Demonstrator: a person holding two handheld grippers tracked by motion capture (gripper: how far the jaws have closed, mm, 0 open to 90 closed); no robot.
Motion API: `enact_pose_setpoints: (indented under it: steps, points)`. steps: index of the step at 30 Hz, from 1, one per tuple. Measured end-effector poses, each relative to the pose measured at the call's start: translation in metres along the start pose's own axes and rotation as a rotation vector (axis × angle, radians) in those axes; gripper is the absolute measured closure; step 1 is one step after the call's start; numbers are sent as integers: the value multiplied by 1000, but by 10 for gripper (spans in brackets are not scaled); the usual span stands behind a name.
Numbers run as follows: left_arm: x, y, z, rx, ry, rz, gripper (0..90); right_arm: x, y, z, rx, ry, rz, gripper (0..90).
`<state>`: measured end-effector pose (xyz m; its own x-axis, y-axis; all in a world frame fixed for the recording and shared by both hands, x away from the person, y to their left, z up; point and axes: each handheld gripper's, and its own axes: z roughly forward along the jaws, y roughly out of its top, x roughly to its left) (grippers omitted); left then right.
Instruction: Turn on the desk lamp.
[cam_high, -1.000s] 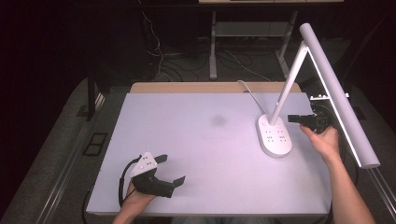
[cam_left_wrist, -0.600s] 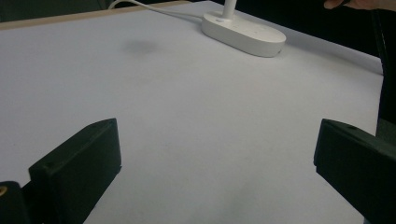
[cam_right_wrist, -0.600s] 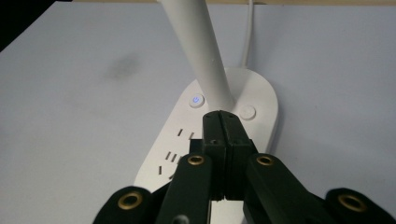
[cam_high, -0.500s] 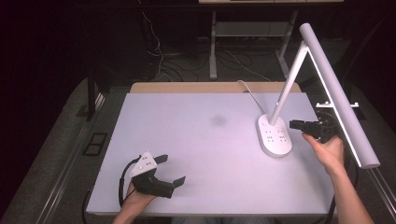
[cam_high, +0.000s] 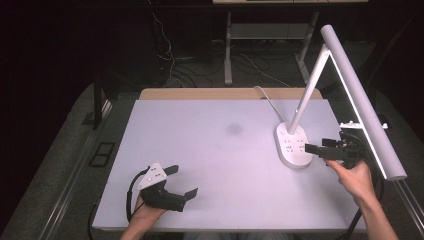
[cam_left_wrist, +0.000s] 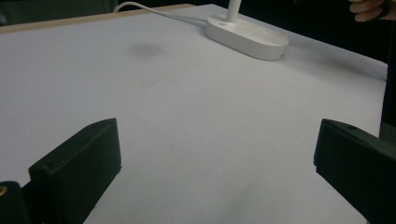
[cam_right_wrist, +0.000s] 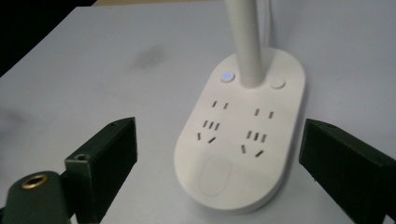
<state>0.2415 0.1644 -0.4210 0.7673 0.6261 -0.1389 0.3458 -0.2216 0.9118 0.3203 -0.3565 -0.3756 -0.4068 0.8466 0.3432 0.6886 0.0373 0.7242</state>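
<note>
Right tool at lamp base, nothing grasped yet

Right tool (cam_high: 320, 149) released, jaws wide, just beside lamp base (cam_right_wrist: 243, 135) at tabletop (cam_high: 220, 150) right; blue button (cam_right_wrist: 227, 77) lit. Left tool (cam_high: 172, 187) released, resting near front edge; any press or grasp looks still to come

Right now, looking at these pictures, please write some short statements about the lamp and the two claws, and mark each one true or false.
1. The white oval lamp base has a small blue light lit on its top. True.
2. The right claw is shut on the lamp's white upright stem. False: it is open and holds nothing, with the base in front of it.
3. The left claw is open above the bare pale table. True.
4. The base carries no sockets. False: rows of socket slots show on its top.
5. A white cable leaves the base toward the table's far edge. True.
</note>
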Motion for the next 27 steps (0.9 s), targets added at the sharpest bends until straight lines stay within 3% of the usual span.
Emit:
enact_pose_setpoints:
  steps: [8,15,18,21,27]
  points:
    - [0,0,0,0,1,1,0,21,-18,0,-22,42,-30,1]
    - [0,0,0,4,0,3,0,39,-40,1,-30,123,-86,2]
    - [0,0,0,4,1,3,0,43,-44,1,-34,125,-101,2]
    - [0,0,0,3,1,3,0,52,-53,1,-42,118,-151,2]
    - [0,0,0,5,0,4,0,62,-66,3,-51,141,-159,2]
